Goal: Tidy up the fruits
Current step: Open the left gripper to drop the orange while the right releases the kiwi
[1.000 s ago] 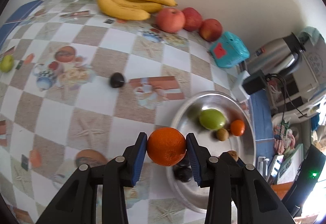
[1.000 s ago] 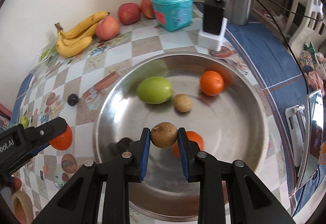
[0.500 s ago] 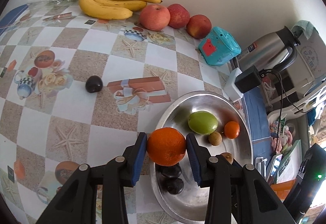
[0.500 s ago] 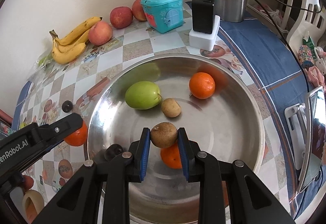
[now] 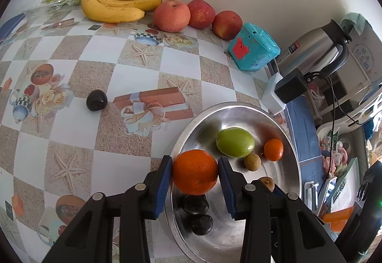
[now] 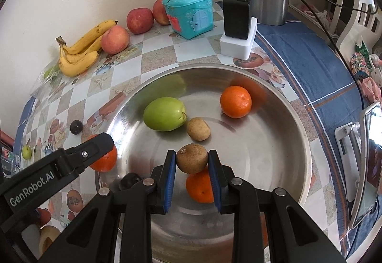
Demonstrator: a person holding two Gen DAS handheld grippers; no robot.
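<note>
Clamping an orange (image 5: 194, 172), the left gripper (image 5: 194, 173) hangs above the near-left rim of the steel bowl (image 5: 290, 146); release point lies just rightward. Right gripper (image 6: 192, 163), pinching a small brown fruit (image 6: 191, 159), is already over the bowl's middle.

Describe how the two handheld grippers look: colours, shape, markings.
Both the left gripper and the right gripper are black plastic, with angular linkage arms, silver rivets and blue pads. White lettering "GenRobot.AI" marks the left one's side.
</note>
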